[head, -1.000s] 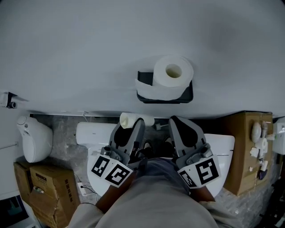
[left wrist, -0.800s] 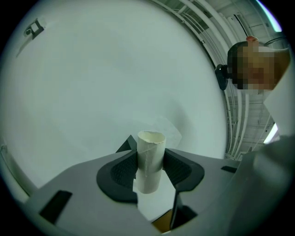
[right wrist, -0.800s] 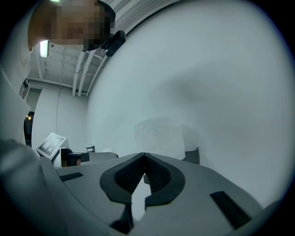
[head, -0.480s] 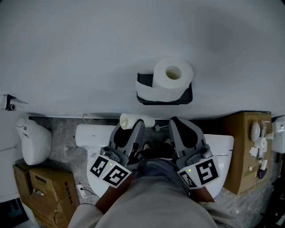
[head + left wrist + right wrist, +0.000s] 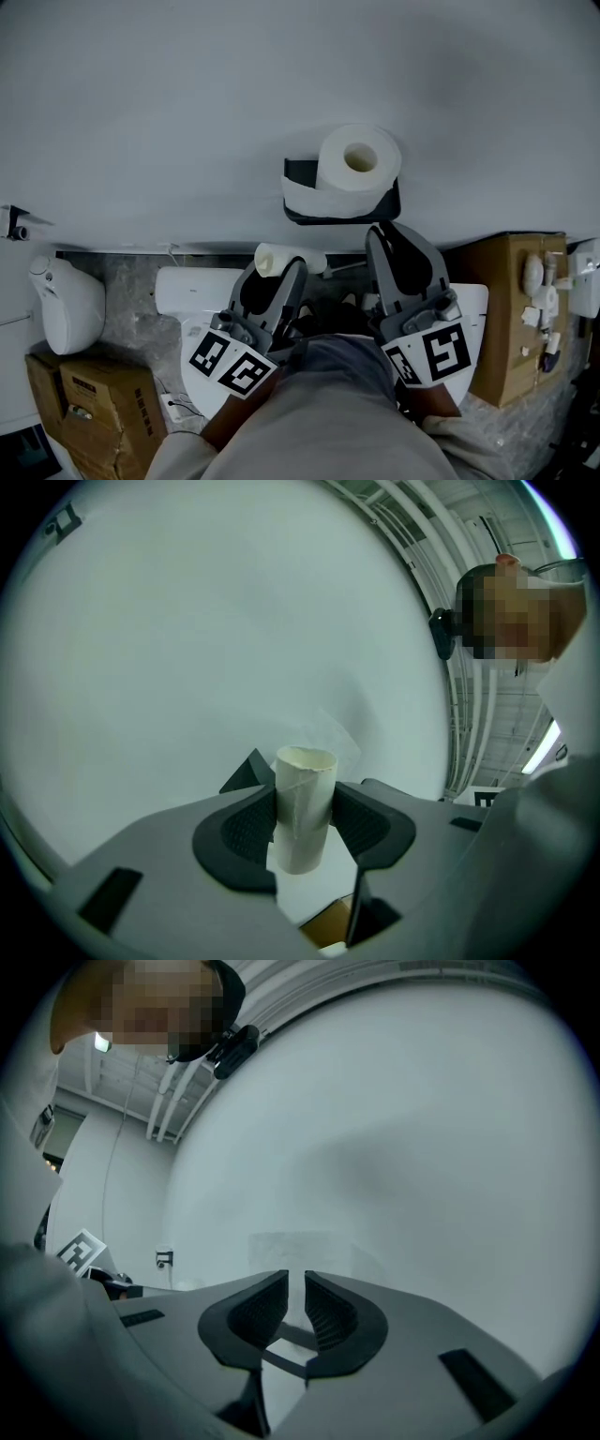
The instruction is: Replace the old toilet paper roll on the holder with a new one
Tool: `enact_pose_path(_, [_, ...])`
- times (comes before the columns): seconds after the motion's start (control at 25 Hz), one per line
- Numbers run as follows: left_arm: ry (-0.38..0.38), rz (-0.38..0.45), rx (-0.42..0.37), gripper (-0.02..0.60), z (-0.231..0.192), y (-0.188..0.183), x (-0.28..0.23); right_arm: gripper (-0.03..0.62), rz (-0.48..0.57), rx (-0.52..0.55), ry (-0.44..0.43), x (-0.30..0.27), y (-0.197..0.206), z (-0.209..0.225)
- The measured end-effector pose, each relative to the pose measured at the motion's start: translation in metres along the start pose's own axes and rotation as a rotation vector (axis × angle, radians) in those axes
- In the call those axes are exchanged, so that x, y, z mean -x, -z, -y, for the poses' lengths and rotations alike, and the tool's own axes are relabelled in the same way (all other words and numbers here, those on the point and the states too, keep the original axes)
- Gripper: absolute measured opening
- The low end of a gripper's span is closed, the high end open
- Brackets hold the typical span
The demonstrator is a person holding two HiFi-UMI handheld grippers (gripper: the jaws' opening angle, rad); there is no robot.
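Observation:
A full white toilet paper roll (image 5: 356,159) sits on the black wall holder (image 5: 293,173), with a loose sheet hanging at its left. My left gripper (image 5: 289,272) is shut on an empty cardboard tube (image 5: 274,258), which stands upright between the pads in the left gripper view (image 5: 302,808). It stays low and to the left of the holder. My right gripper (image 5: 389,234) reaches just under the holder's right end. Its jaws have just been opening, leaving a thin slit with nothing between the pads (image 5: 261,1312).
A plain grey wall fills the upper part of the head view. Below are a white toilet (image 5: 187,281), a cardboard box (image 5: 502,309) at the right with white items on it, another box (image 5: 84,403) at the lower left, and a white fixture (image 5: 66,300).
My right gripper has risen toward the underside of the holder. The left gripper keeps its place with the tube in it.

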State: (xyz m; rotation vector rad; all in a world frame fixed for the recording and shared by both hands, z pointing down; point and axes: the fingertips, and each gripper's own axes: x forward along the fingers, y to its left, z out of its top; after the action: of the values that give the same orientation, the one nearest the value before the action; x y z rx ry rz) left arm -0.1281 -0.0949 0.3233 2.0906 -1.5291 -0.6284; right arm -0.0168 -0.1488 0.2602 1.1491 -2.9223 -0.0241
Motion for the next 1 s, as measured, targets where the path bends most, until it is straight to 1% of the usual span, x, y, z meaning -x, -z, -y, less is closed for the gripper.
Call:
enact_pose_path(0.04, [-0.001,0.000,0.003,0.179,-0.001,0.001,0.000,0.070,0.001,0.018,0.001,-0.003,-0.003,0.002])
enact_pose_path(0.16, [0.001,-0.001,0.011,0.179,-0.001,0.002,0.000,0.179,0.001,0.049,0.008,-0.010,-0.010,0.007])
enact_pose_path(0.24, [0.004,-0.004,0.013,0.179,-0.001,0.002,-0.001,0.233,0.003,0.062,0.025,-0.016,-0.013,0.011])
enact_pose_path(0.4, [0.011,-0.013,0.020,0.179,-0.001,0.004,-0.001,0.323,-0.013,0.066,0.049,-0.031,-0.014,0.016])
enact_pose_path(0.48, [0.012,-0.017,0.024,0.179,-0.001,0.005,0.000,0.356,-0.023,0.058,0.054,-0.040,-0.014,0.015])
enact_pose_path(0.64, [0.012,-0.017,0.030,0.179,-0.002,0.005,0.002,0.387,-0.057,0.060,0.063,-0.057,-0.010,0.012])
enact_pose_path(0.84, [0.005,-0.013,0.036,0.179,-0.006,0.005,0.006,0.388,-0.097,0.054,0.124,-0.071,-0.002,0.020])
enact_pose_path(1.0, [-0.001,-0.008,0.045,0.179,-0.010,0.003,0.009,0.387,-0.112,0.051,0.147,-0.077,0.000,0.022])
